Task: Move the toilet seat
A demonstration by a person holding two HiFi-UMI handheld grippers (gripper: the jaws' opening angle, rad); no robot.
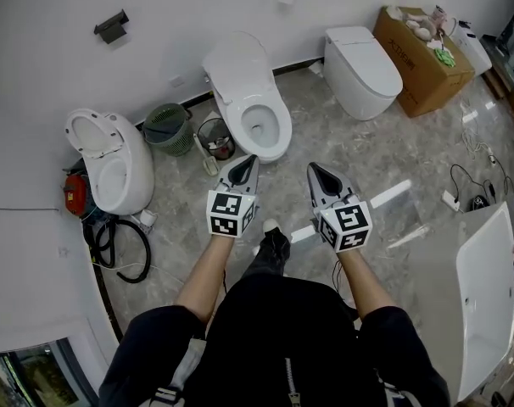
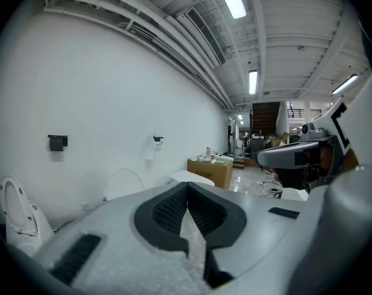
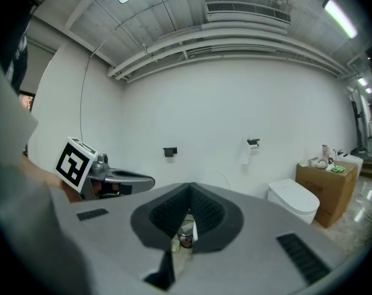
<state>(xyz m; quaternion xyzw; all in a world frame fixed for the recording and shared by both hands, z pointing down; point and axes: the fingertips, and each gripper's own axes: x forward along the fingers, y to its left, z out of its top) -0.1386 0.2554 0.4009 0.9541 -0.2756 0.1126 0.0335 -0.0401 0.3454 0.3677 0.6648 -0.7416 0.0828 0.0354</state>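
The middle toilet (image 1: 244,100) stands against the white wall with its lid raised and its seat (image 1: 272,127) down around the open bowl. Both grippers hover side by side above the floor in front of it, pointing at it and touching nothing. My left gripper (image 1: 249,159) is shut and empty, its tip just short of the bowl's front rim. My right gripper (image 1: 313,168) is also shut and empty, a little to the right. In the left gripper view the closed jaws (image 2: 187,186) face the wall. In the right gripper view the closed jaws (image 3: 189,186) point the same way.
A second toilet (image 1: 104,155) with its lid open stands at the left, a closed one (image 1: 363,70) at the right. A green basket (image 1: 165,128) and a small black bin (image 1: 215,138) sit between the left two. A cardboard box (image 1: 422,49), floor cables (image 1: 473,185), a black hose (image 1: 121,244) and a white basin (image 1: 486,295) lie around.
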